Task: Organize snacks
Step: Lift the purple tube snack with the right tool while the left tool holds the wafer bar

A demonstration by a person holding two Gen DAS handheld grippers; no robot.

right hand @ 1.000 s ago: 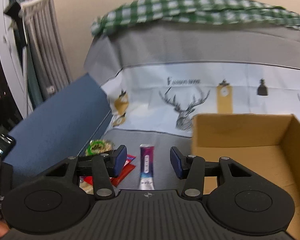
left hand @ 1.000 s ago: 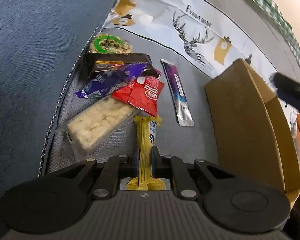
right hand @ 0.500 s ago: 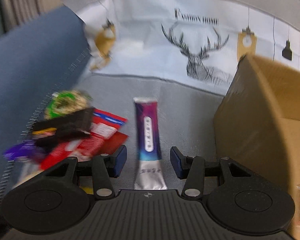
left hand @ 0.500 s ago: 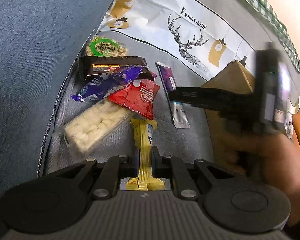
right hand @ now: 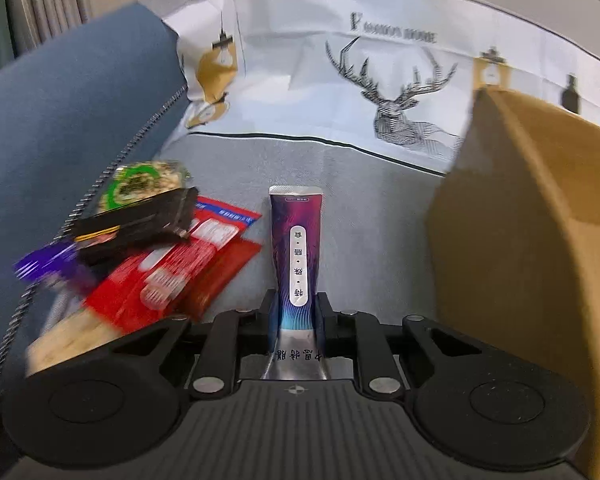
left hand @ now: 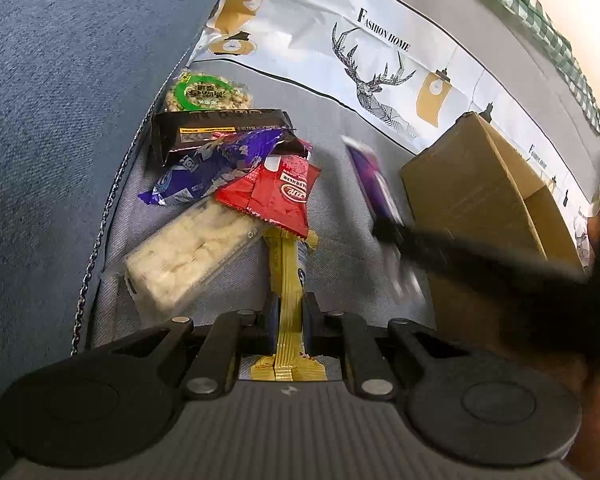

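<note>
Beside the cardboard box (right hand: 540, 216), the right gripper (right hand: 296, 316) has just closed its jaws on a purple stick packet (right hand: 296, 248), while the left gripper (left hand: 290, 320) pinches a yellow packet (left hand: 288, 280).

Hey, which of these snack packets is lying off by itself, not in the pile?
The purple stick packet, now pinched in the right gripper. It lies alone between the cardboard box and the heap, where the other wrappers overlap.
</note>
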